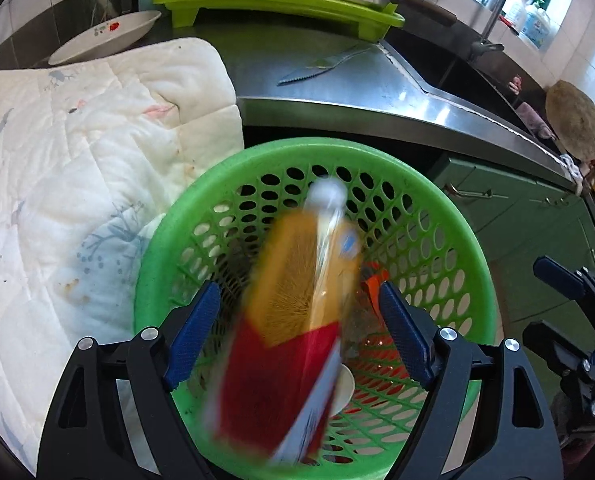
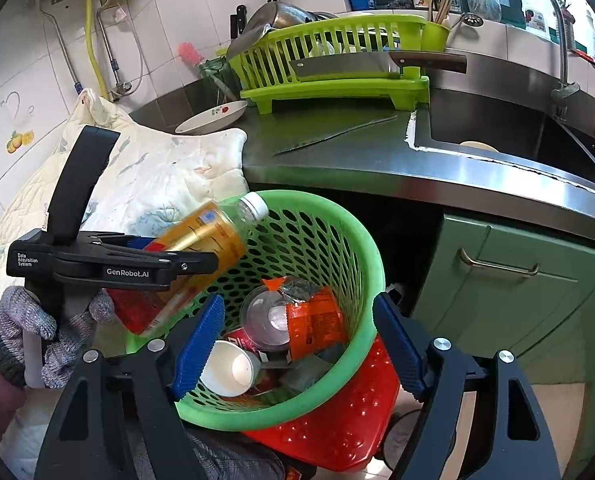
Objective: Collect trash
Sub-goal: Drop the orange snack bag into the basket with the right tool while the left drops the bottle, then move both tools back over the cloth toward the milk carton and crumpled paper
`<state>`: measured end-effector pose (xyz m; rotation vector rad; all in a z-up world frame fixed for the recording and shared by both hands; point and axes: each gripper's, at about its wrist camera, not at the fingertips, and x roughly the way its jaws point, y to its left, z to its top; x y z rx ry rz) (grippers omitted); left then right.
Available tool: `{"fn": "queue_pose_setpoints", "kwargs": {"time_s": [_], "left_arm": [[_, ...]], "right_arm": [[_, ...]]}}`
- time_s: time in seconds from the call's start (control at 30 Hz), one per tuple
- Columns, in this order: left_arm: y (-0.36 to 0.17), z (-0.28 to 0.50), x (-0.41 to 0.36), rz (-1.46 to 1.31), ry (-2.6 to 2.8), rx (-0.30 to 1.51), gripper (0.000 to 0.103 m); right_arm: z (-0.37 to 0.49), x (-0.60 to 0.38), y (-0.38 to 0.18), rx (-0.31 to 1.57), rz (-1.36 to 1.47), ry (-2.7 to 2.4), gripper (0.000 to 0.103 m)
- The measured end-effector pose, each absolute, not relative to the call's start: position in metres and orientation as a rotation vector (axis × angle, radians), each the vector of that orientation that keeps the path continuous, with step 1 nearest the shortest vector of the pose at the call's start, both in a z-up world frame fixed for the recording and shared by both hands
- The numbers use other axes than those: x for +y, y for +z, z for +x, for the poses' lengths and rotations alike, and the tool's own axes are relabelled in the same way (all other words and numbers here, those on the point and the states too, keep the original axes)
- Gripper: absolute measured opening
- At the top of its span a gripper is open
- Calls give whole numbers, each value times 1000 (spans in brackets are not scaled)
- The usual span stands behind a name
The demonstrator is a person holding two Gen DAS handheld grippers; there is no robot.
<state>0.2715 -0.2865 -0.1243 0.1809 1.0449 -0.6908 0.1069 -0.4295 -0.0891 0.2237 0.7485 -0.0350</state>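
Beside the counter [image 2: 377, 168], the green basket [image 2: 361, 240] already holds cups and wrappers. Above its rim the bottle [image 2: 209, 236] drops, blurred, between the left tongs [image 1: 297, 336], spread apart. Right tongs [image 2: 293, 344] gape empty. Next: fetch more trash.

Lime dish rack [image 2: 333, 60] holding a cleaver [image 2: 349, 65], quilted cloth [image 1: 77, 160], bowl [image 2: 213, 117], steel sink [image 2: 497, 128]
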Motion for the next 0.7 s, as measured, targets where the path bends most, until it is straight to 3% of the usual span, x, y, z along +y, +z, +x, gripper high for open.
{"fn": "queue_pose_setpoints", "kwargs": {"time_s": [0.7], "left_arm": [[-71,230,-209,117,-605,947,81]], "right_arm": [[100,-397,-64,702,199,12,75]]}}
